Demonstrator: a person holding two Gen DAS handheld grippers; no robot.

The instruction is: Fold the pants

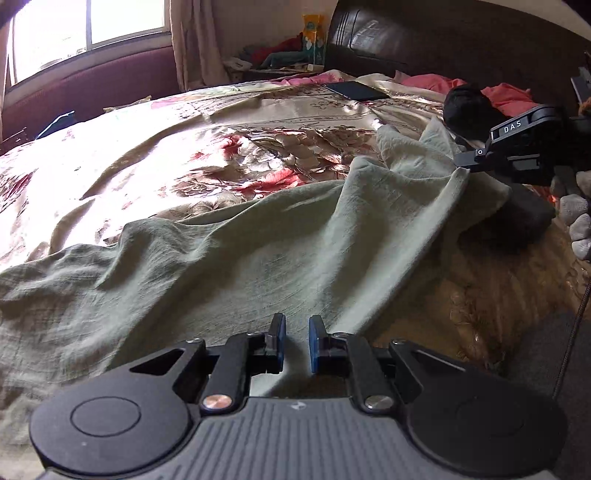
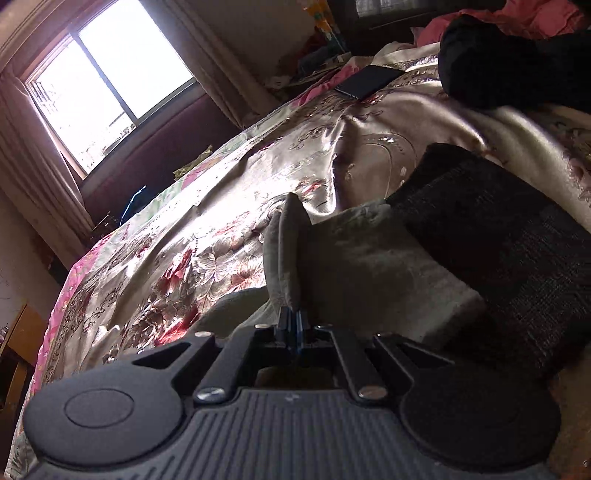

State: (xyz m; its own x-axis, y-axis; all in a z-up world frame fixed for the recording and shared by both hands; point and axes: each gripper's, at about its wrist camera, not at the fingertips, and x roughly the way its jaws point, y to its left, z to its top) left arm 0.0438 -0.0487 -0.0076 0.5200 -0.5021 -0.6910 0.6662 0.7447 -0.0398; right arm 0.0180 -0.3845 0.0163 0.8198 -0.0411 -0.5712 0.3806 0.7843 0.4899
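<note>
Pale green pants (image 1: pixel 229 258) lie rumpled across a floral bedspread (image 1: pixel 184 147). My left gripper (image 1: pixel 297 341) sits low over their near edge, its blue pads narrowly apart with green fabric filling the gap. My right gripper (image 1: pixel 461 164) appears at the right of the left wrist view, pinching a raised corner of the pants so the cloth hangs from it like a tent. In the right wrist view the right gripper (image 2: pixel 291 321) is shut, and a fold of the pants (image 2: pixel 291 251) stands up from its tips.
A folded black garment (image 2: pixel 498 240) lies just right of the lifted pants end. A dark flat phone (image 1: pixel 356 90) and a black bundle (image 1: pixel 465 105) rest farther up the bed, with pink cloth by the dark headboard (image 1: pixel 443 33). Gloved fingers (image 1: pixel 576 221) show at the right edge.
</note>
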